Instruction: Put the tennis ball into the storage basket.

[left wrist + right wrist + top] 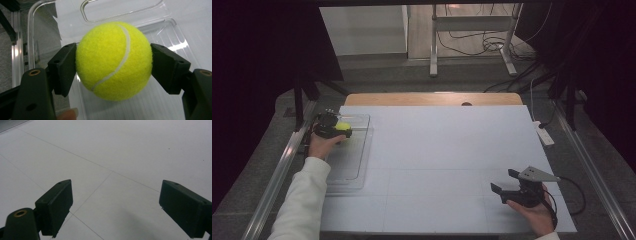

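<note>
Two fingers of our left gripper (113, 67) pinch the light, fuzzy, springy tennis ball (114, 60) across its middle above the clear tray (357, 165), while our right gripper (508, 183) rests wide open over the desk (447, 150).

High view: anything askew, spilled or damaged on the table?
Nothing stands out. The left tongs grip the yellow felt tennis ball squarely over the clear plastic tray, which lies flat at the table's left edge. The right tongs are open above the bare white tabletop.
</note>
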